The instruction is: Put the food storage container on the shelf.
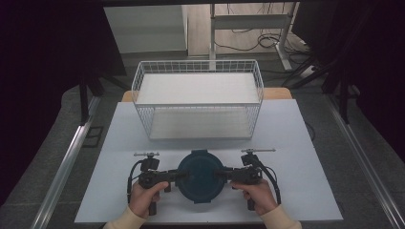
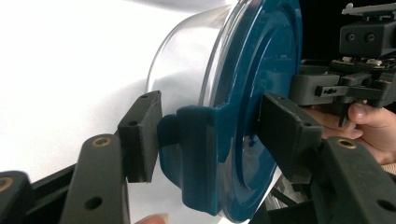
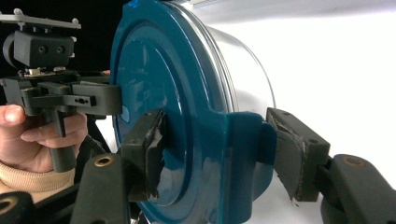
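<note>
Container [image 1: 200, 175], lower centre of the high view, standing on the white desk [image 1: 296, 143] in front of a wire basket [image 1: 198, 98]. It is a clear round tub closed by a dark blue lid [image 2: 261, 70] with clip tabs on its rim. Left claw [image 1: 183, 174] reaches in from the left of the frame; in the left gripper view its jaws are clenched on one lid tab [image 2: 196, 154], one pad on the tab's outer face and the other on the lid's top. Right claw [image 1: 218, 173] comes in from the right; in the right gripper view its jaws bracket the opposite tab [image 3: 243, 154], the pads at or very near its faces, so a firm grasp cannot be confirmed there. A hand is wrapped around each gripper's handle at the bottom of the high view.

Step in hand, as judged: taking hold of the container by its two opposite tabs, either to unclip the lid or to lift the whole tub. The next move calls for the right claw to bite fully, then an even, simultaneous action from both sides; a one-sided pull would likely tip the tub or let a tab slip.
</note>
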A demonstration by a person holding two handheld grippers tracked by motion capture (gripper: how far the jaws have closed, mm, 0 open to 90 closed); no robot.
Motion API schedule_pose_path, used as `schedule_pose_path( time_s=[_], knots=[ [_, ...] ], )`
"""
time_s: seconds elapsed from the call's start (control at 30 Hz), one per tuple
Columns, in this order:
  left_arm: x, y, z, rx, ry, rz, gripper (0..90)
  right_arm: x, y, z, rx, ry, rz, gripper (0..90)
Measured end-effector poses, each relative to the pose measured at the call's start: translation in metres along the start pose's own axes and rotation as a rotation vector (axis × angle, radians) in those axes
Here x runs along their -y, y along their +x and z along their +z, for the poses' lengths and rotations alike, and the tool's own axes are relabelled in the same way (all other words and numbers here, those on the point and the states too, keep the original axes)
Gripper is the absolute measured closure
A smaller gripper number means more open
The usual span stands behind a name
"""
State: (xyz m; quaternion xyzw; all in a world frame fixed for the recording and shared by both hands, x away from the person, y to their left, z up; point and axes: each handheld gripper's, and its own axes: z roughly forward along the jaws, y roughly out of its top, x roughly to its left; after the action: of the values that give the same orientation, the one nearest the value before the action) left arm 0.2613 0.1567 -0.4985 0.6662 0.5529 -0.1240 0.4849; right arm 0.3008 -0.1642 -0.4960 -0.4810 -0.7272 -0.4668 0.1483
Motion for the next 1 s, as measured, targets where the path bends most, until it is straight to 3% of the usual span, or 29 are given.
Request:
schedule_pose_path(
  time_s=[1.0],
  knots=[
    [-0.028, -0.020, -0.011, 0.036, -0.041, 0.064, 41.7, -0.025, 0.022, -0.022, 0.025, -0.066, -0.098, 39.6]
  ],
)
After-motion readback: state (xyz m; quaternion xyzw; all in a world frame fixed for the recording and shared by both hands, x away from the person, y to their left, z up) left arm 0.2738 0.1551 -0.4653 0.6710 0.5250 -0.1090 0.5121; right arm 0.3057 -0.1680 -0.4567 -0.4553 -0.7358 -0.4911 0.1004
